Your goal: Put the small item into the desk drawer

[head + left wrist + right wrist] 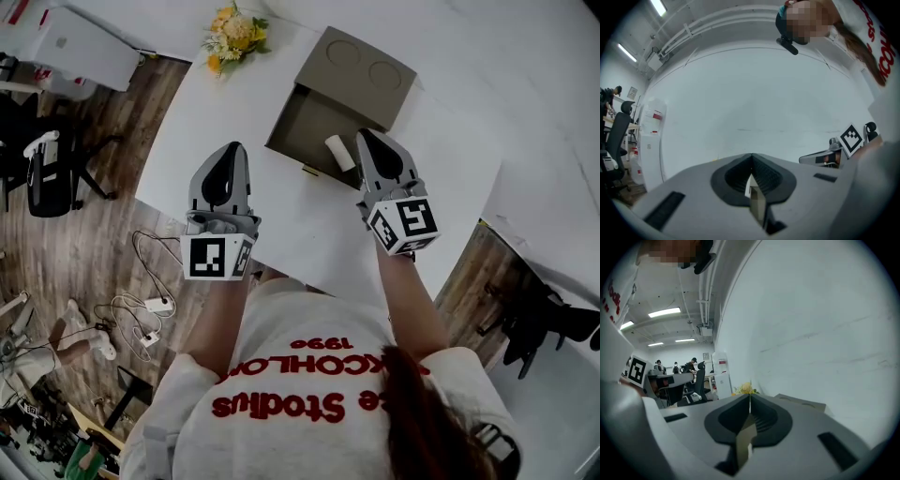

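The small white roll (339, 152) lay in the open drawer (302, 124) of the drawer unit (361, 70), at the drawer's right front corner, near the table's (309, 230) far edge. The right gripper (367, 141) and left gripper (232, 150) were both fully closed and held nothing. The remaining step was judged to be shutting the drawer: press squarely on its front and steady the unit. Counted: one roll, one unit, one flower bunch (234, 33), two grippers.
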